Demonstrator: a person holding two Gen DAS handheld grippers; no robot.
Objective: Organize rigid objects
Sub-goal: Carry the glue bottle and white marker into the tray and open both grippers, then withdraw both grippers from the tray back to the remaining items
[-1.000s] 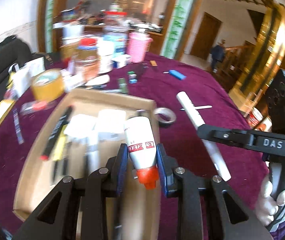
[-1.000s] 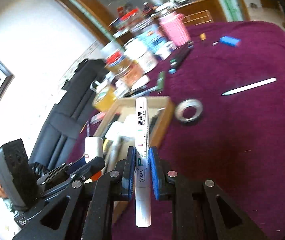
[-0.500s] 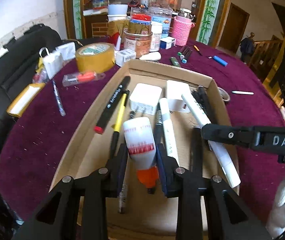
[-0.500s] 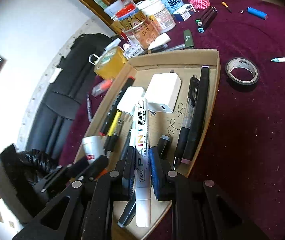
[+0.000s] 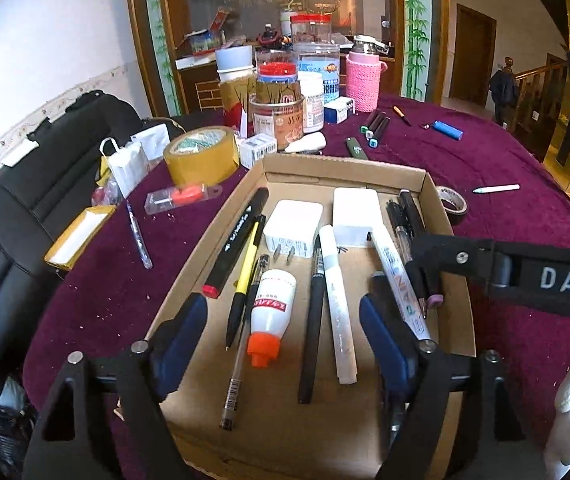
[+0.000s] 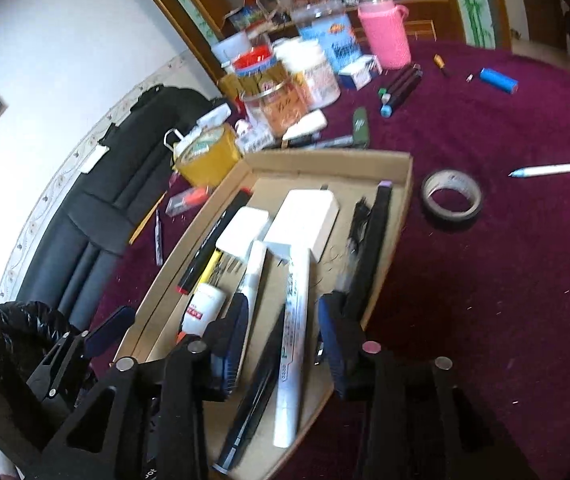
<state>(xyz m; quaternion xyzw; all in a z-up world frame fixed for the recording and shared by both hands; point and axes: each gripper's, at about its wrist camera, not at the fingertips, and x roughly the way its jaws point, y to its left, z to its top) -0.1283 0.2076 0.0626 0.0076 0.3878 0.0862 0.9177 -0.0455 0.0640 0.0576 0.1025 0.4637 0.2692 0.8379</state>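
A shallow cardboard tray (image 5: pixel 461 280) (image 6: pixel 401 216) on the purple cloth holds several pens, markers and two white adapters. A white glue bottle with an orange cap (image 5: pixel 271 312) (image 6: pixel 203 308) lies in it, between the wide-open fingers of my left gripper (image 5: pixel 285 332). A white paint marker (image 5: pixel 399 280) (image 6: pixel 293 336) lies in the tray, between the open fingers of my right gripper (image 6: pixel 283 340). Both grippers are empty, low over the tray's near end.
A tape ring (image 6: pixel 451 196) and a white pen (image 6: pixel 549 169) lie on the cloth right of the tray. A yellow tape roll (image 5: pixel 201 154), jars, a pink bottle (image 5: pixel 361 82), dark markers (image 6: pixel 401 84) and a blue lighter (image 6: pixel 499 80) stand behind. A black chair (image 5: pixel 13 216) is at left.
Both grippers opened over the tray. The left one let go of the glue bottle, the right one let go of the white paint marker; both now lie in the tray.
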